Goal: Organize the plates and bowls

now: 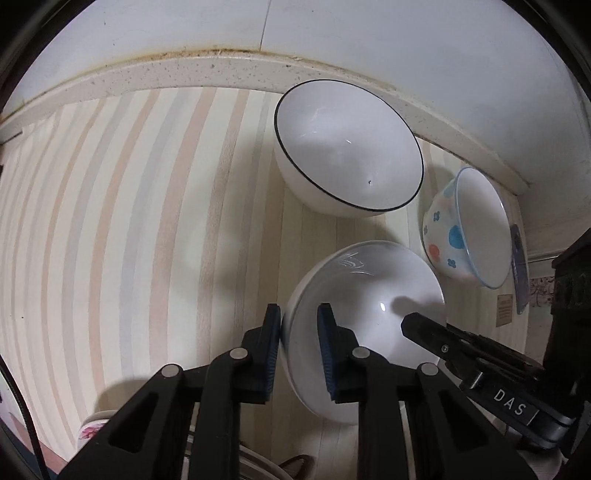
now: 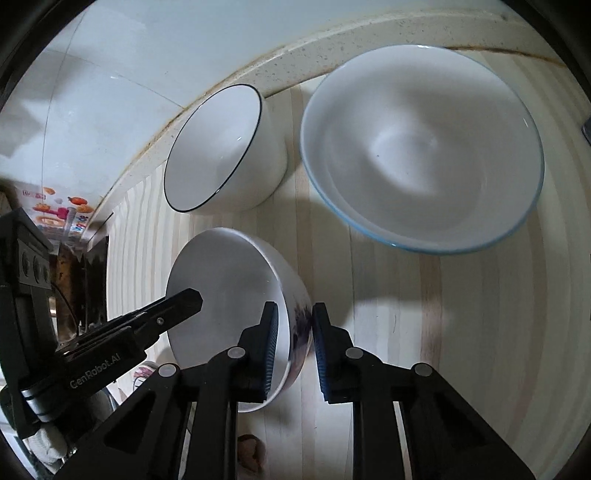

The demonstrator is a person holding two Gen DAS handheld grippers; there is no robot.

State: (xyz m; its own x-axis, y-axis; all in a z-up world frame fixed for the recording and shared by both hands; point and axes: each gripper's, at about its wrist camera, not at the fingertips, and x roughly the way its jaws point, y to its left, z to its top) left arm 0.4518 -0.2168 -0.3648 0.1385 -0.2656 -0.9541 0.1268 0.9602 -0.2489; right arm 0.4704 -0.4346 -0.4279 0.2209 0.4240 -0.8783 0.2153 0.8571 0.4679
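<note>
Three bowls sit on a striped mat, the nearest one pinched at its rim by both claws.

The left claw (image 1: 298, 325) is closed on the left wall of the plain white bowl (image 1: 369, 302), one pad outside and one inside; the right claw (image 2: 294, 325) straddles the opposite wall, nearly closed, its pads at or very near the wall. Behind it stands a white bowl with a dark rim (image 1: 347, 147), and to its right a dotted bowl with a blue rim (image 1: 476, 229); all three are empty. The mat (image 1: 129, 221) has pale orange and grey stripes, and a speckled ledge (image 1: 221, 66) runs behind it below a white wall (image 1: 369, 29).
</note>
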